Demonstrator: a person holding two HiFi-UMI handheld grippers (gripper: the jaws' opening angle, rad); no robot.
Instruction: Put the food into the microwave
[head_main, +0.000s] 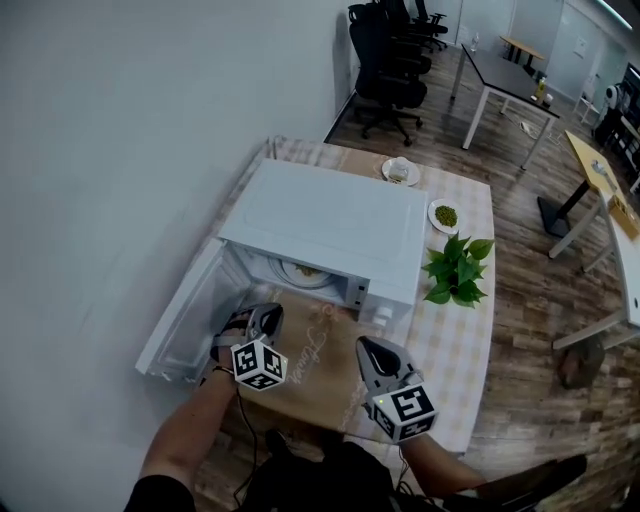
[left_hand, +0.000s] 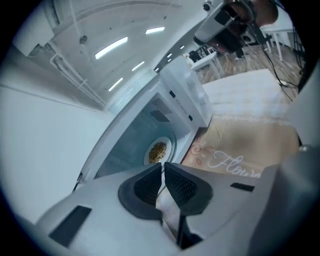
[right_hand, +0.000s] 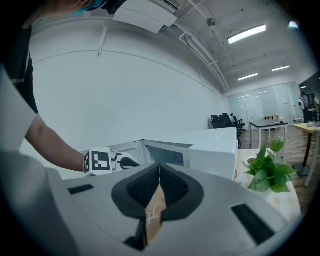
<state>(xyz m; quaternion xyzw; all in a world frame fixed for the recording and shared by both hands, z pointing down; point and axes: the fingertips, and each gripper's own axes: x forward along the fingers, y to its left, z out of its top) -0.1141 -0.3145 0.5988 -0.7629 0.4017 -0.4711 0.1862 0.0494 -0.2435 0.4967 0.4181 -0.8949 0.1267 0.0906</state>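
Already the plate of food (left_hand: 158, 150) sits inside the microwave (head_main: 330, 225). The left tongs (left_hand: 163, 170) and right tongs (right_hand: 159, 172) each pinch the brown paper sheet (head_main: 315, 365) by an edge. It looks thin, light and floppy.

The bench (head_main: 455, 335), under a checked cloth, carries a white microwave (head_main: 330, 225) with its door open, a brown mat (head_main: 310, 370) before it, a plant (head_main: 457, 268) beside it, a green-food plate (head_main: 445, 215) and a far plate (head_main: 400, 171).
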